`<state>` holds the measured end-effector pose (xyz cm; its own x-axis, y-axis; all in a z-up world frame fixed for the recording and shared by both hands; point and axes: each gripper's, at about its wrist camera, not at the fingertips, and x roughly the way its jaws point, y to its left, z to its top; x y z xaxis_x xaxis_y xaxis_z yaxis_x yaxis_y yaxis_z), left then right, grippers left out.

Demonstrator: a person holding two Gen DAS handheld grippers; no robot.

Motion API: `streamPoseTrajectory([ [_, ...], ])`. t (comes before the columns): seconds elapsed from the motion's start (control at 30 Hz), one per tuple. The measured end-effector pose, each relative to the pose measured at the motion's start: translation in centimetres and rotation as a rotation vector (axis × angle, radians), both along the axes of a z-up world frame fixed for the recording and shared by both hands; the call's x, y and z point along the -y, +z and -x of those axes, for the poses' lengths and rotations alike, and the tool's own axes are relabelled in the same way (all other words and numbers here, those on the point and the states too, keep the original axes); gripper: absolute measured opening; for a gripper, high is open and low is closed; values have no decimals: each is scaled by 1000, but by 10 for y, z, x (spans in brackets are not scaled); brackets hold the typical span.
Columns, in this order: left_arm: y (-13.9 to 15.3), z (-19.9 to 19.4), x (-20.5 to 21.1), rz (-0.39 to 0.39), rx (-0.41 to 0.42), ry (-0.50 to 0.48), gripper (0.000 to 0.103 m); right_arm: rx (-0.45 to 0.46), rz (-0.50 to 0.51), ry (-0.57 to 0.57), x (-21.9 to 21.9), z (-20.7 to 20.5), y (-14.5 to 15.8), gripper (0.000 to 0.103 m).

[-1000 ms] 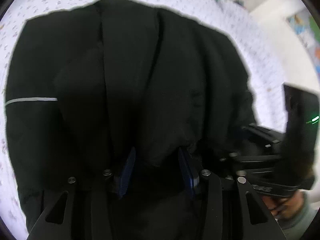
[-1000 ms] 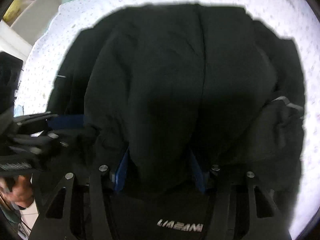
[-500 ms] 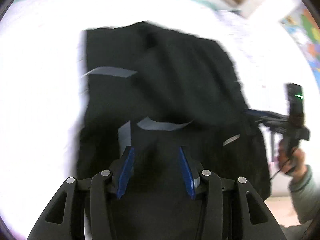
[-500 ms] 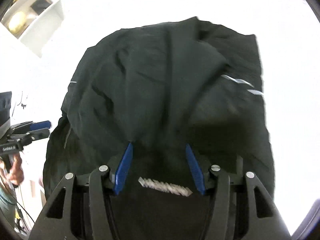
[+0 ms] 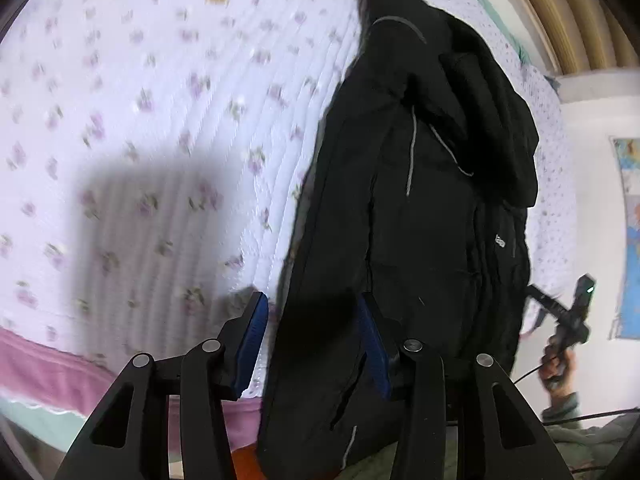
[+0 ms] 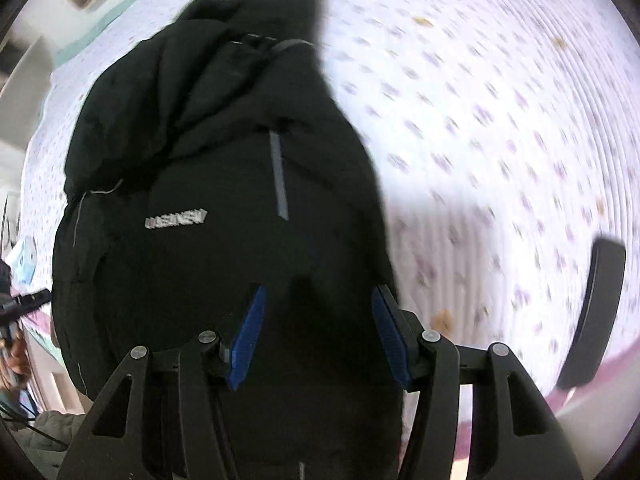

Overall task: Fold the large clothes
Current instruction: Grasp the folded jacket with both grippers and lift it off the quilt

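Observation:
A black padded jacket (image 5: pixel 424 208) with grey reflective strips lies on the floral bedspread (image 5: pixel 168 112), folded into a long narrow bundle; its lower end hangs over the bed's near edge. In the right wrist view the jacket (image 6: pixel 208 184) shows a silver chest logo (image 6: pixel 176 218). My left gripper (image 5: pixel 312 336) is open, its blue pads apart, just above the jacket's near left edge. My right gripper (image 6: pixel 316 332) is open above the jacket's near end. Neither holds cloth. The right gripper also shows in the left wrist view (image 5: pixel 568 312), held in a hand.
The bed has a pink skirt (image 5: pixel 48 364) along its near edge. A dark flat object (image 6: pixel 596 312) shows at the right of the right wrist view. A curtain (image 5: pixel 560 12) and a white wall with a poster (image 5: pixel 632 240) are beyond the bed.
Both grippers have let go of the jacket and pulled back. The jacket, spread wide a second ago, now lies folded into a narrow bundle. The views have swung outward over the bedspread.

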<state>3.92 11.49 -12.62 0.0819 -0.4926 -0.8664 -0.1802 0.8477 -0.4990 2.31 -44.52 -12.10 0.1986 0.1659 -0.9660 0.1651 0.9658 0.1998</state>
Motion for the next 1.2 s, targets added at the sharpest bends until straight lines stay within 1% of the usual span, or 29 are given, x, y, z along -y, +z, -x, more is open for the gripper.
streamPoseTrajectory([
  [0.03, -6, 1, 2, 20, -11, 2, 47, -8, 3, -12, 4, 2, -2, 59],
  [0.13, -11, 3, 10, 33, -11, -31, 47, -40, 9, -19, 13, 11, -12, 59],
  [0.2, -13, 2, 25, 6, 1, -61, 47, -61, 21, -10, 13, 16, -18, 59],
  [0.3, -17, 1, 31, -1, 0, -94, 48, -84, 13, 6, 15, 20, -28, 54],
  [0.37, -18, -1, 40, 0, -1, -112, 49, -89, 1, 25, 10, 21, -31, 49],
  [0.43, -12, -2, 43, 59, 6, -131, 49, -83, -31, 51, 6, 21, -28, 46],
  [0.47, -5, -3, 48, 108, 21, -140, 49, -68, -76, 59, 4, 21, -23, 46],
  [0.5, 1, -4, 52, 140, 38, -146, 49, -46, -138, 61, 4, 21, -15, 46],
  [0.53, 10, -5, 58, 193, 68, -156, 49, -31, -175, 63, 4, 22, -10, 46],
  [0.57, 15, -7, 61, 231, 89, -159, 50, -1, -233, 68, 4, 22, -1, 46],
  [0.6, 17, -9, 63, 265, 104, -158, 53, 19, -262, 69, 3, 21, 4, 46],
  [0.63, 16, -11, 64, 308, 114, -147, 55, 31, -281, 67, 3, 20, 8, 46],
  [0.7, 4, -17, 65, 394, 107, -105, 55, 48, -323, 48, 3, 18, 6, 46],
  [0.77, -14, -19, 65, 429, 71, -53, 55, 36, -313, 30, 1, 14, -3, 46],
  [0.83, -24, -16, 63, 409, 48, -27, 55, 24, -294, 26, 0, 15, -10, 45],
  [0.97, -29, 2, 55, 349, 23, 2, 55, -9, -262, -2, 0, 20, -19, 45],
  [1.03, -36, 13, 49, 335, 4, 26, 55, -40, -253, -21, 11, 23, -23, 45],
  [1.13, -44, 30, 46, 339, -18, 50, 54, -82, -234, -45, 25, 38, -33, 45],
  [1.2, -46, 38, 42, 327, -36, 44, 54, -97, -234, -55, 30, 49, -34, 45],
])
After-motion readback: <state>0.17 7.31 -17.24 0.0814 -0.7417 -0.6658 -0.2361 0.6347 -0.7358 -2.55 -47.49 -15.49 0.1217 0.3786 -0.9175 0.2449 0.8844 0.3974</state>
